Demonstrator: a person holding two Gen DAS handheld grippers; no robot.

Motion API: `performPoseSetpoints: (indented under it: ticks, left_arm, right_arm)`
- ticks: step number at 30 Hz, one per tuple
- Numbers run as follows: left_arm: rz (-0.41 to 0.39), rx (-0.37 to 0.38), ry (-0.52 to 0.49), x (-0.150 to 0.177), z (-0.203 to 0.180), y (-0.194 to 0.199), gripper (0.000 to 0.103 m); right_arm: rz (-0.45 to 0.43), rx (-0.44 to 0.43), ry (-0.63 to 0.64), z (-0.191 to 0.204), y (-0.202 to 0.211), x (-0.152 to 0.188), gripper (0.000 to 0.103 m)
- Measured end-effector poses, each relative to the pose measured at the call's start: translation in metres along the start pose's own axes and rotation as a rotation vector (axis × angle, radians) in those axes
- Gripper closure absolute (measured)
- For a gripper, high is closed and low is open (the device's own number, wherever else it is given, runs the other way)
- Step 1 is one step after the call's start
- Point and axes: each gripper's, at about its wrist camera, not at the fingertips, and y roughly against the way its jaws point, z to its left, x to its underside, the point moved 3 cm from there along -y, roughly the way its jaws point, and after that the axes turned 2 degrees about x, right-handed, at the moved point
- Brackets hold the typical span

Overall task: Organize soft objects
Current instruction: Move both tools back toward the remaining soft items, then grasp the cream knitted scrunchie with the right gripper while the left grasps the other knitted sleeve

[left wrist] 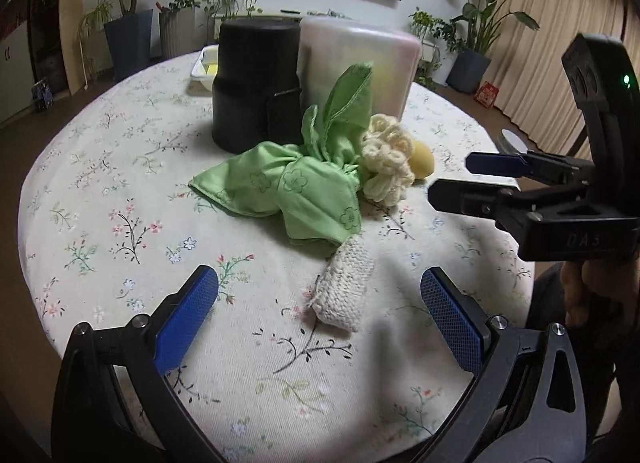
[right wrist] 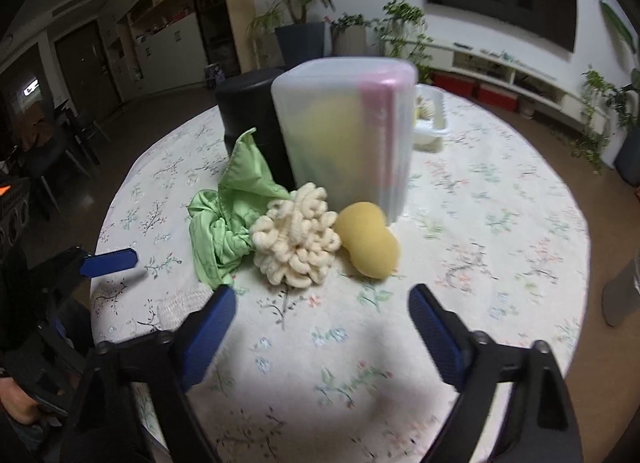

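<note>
The round desk [left wrist: 100, 191] under a floral cloth carries everything. Toward its far edge stand a translucent plastic box [right wrist: 344, 131] with rounded corners and, touching its side, a black cylindrical container [left wrist: 256, 83]; a small white tray [left wrist: 204, 67] sits behind them. Against their fronts lies the pile of soft things: a crumpled light-green cloth [left wrist: 288, 183], a cream looped yarn scrubber [right wrist: 296, 235] beside it, a yellow peanut-shaped sponge [right wrist: 368, 239] touching the box's foot, and a cream knitted square [left wrist: 346, 287] nearest the near edge.

The left tool [left wrist: 320, 319] tilts down over the near edge, blue pads wide apart, the knitted square lying between them, unpressed. The right tool [right wrist: 322, 327] also tilts down, pads apart and empty, short of the scrubber and sponge. A hand [left wrist: 580, 291] grips its handle.

The cloth's left and right flanks lie bare to the rim.
</note>
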Motion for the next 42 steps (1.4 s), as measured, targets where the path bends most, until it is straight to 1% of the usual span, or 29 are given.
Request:
performPoseSetpoints:
  ticks: [1, 6, 9, 11, 13, 15, 16, 18, 19, 20, 23, 24, 25, 26, 27, 28, 31, 36, 42]
  left_arm:
    - [0.002, 0.005, 0.0, 0.0, 0.0, -0.002, 0.0]
    - [0.027, 0.005, -0.017, 0.001, -0.001, -0.012, 0.0]
    - [0.045, 0.0, -0.008, 0.003, 0.001, -0.018, 0.002]
    - [0.051, -0.007, -0.009, 0.005, 0.002, -0.02, 0.006]
    - [0.048, -0.019, -0.02, 0.004, 0.001, -0.02, 0.013]
    - [0.047, -0.013, -0.024, 0.004, 0.0, -0.021, 0.016]
    - [0.047, -0.013, -0.026, 0.003, -0.001, -0.021, 0.019]
    - [0.045, -0.011, -0.033, 0.003, -0.002, -0.023, 0.02]
    - [0.045, -0.018, -0.041, 0.003, -0.004, -0.023, 0.022]
    - [0.046, -0.024, -0.047, 0.003, -0.005, -0.024, 0.023]
    - [0.044, -0.04, -0.061, 0.003, -0.008, -0.024, 0.034]
    - [0.044, -0.043, -0.062, 0.003, -0.008, -0.024, 0.039]
    - [0.043, -0.046, -0.065, 0.003, -0.009, -0.024, 0.05]
    - [0.042, -0.04, -0.067, 0.003, -0.01, -0.023, 0.059]
    - [0.042, -0.032, -0.069, 0.003, -0.011, -0.023, 0.077]
    - [0.042, -0.015, -0.065, 0.003, -0.013, -0.022, 0.081]
    - [0.041, -0.031, -0.073, 0.003, -0.017, -0.021, 0.081]
    - [0.035, -0.01, -0.029, 0.005, -0.01, -0.014, 0.081]
    - [0.03, -0.002, 0.019, 0.008, -0.001, 0.0, 0.081]
  right_arm:
    - [0.009, -0.015, 0.006, 0.002, -0.005, -0.003, 0.021]
    - [0.026, -0.048, 0.044, 0.014, -0.018, -0.012, 0.022]
    - [0.041, -0.06, 0.064, 0.018, -0.027, -0.016, 0.028]
    - [0.054, -0.062, 0.071, 0.02, -0.033, -0.018, 0.033]
    - [0.071, -0.063, 0.073, 0.021, -0.041, -0.018, 0.037]
    - [0.086, -0.059, 0.077, 0.021, -0.048, -0.017, 0.04]
    - [0.089, -0.057, 0.08, 0.022, -0.05, -0.016, 0.044]
    - [0.1, -0.051, 0.085, 0.021, -0.055, -0.015, 0.051]
    - [0.103, -0.046, 0.087, 0.021, -0.057, -0.014, 0.055]
    - [0.105, -0.043, 0.085, 0.02, -0.057, -0.013, 0.058]
    - [0.109, -0.035, 0.07, 0.016, -0.059, -0.011, 0.066]
    - [0.107, -0.037, 0.064, 0.014, -0.059, -0.011, 0.068]
    - [0.104, -0.036, 0.06, 0.013, -0.059, -0.011, 0.075]
    - [0.102, -0.034, 0.06, 0.012, -0.059, -0.011, 0.078]
    - [0.101, -0.032, 0.06, 0.012, -0.059, -0.01, 0.08]
    - [0.098, -0.03, 0.059, 0.011, -0.058, -0.01, 0.082]
    - [0.078, -0.033, 0.05, 0.011, -0.053, -0.008, 0.084]
    - [0.033, -0.041, 0.037, 0.012, -0.033, -0.004, 0.084]
    - [0.025, -0.076, -0.017, 0.008, -0.014, 0.003, 0.084]
